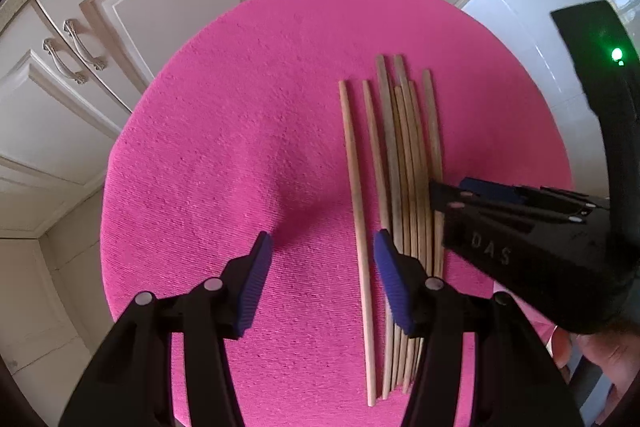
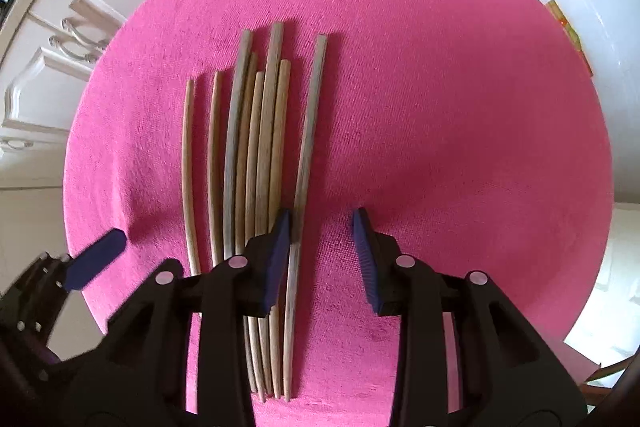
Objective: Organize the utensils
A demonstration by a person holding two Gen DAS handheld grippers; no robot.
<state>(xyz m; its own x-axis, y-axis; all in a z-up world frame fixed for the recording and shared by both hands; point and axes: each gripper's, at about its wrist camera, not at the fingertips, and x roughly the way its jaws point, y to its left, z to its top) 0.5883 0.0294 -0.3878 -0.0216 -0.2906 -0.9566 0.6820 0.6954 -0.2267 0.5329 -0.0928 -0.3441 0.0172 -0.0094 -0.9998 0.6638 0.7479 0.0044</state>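
1. Eight wooden chopsticks (image 2: 256, 187) lie roughly parallel on the pink table (image 2: 440, 107), a few bunched and overlapping, so the sorting looks barely started.
2. Right gripper (image 2: 322, 227) is open around the rightmost chopstick (image 2: 310, 147), left pad touching it, not clamped yet.
3. Left gripper (image 1: 322, 243) hangs open over the leftmost stick (image 1: 354, 187), holding nothing.

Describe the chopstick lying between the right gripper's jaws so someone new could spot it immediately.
On the round pink mat lies a row of wooden chopsticks. Go to its right edge in the right wrist view: the greyish chopstick there lies alone, a pink gap parting its far end from the bunch, and passes just inside the right gripper's left pad.
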